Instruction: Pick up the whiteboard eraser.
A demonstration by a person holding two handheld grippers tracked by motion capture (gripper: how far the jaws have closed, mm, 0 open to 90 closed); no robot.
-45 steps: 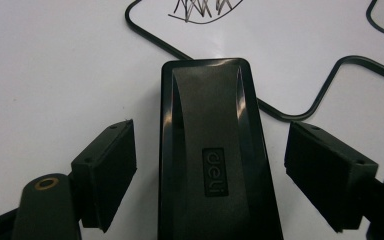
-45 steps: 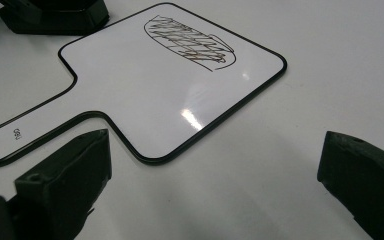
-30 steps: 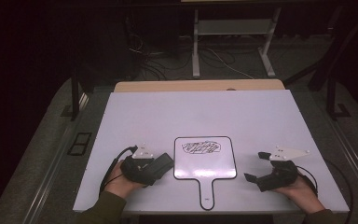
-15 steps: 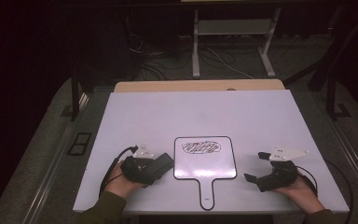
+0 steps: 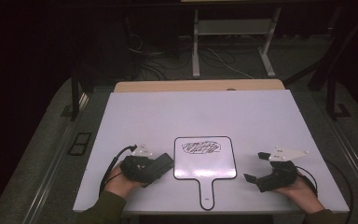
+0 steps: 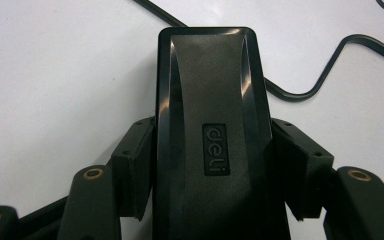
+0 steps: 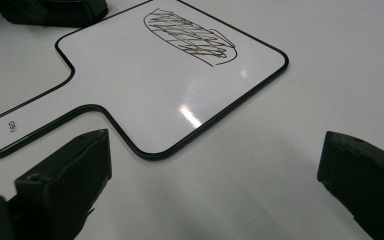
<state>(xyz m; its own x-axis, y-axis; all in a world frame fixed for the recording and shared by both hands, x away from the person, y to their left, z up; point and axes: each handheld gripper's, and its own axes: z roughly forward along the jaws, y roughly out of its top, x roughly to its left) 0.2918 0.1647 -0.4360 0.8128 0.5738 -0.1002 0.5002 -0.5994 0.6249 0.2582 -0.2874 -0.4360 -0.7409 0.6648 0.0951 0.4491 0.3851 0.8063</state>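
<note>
Eraser point(image 6: 212, 135) gripped on the left, scribbled whiteboard paddle point(image 5: 205, 158) waiting mid-surface, right gripper standing by.

Over on the left, the left gripper point(image 5: 161, 164) has just been closing and now its fingers point(image 6: 132, 167) clamp the black eraser by its long sides, just beside the board's left edge; it looks a light, rigid block with a smooth shell, so a grip across the narrow waist seems the safest hold; centre, the paddle lies flat on the white surface point(image 5: 168, 112), scribble point(image 5: 201, 148) near its top edge, handle toward the person; probably thin, slick and prone to sliding when wiped; on the right, the right gripper point(image 5: 256, 167) rests with fingers point(image 7: 70, 180) spread wide, nothing between them, near the board's right side; plenty of bare room beyond the board; the near edge lies close.
</note>
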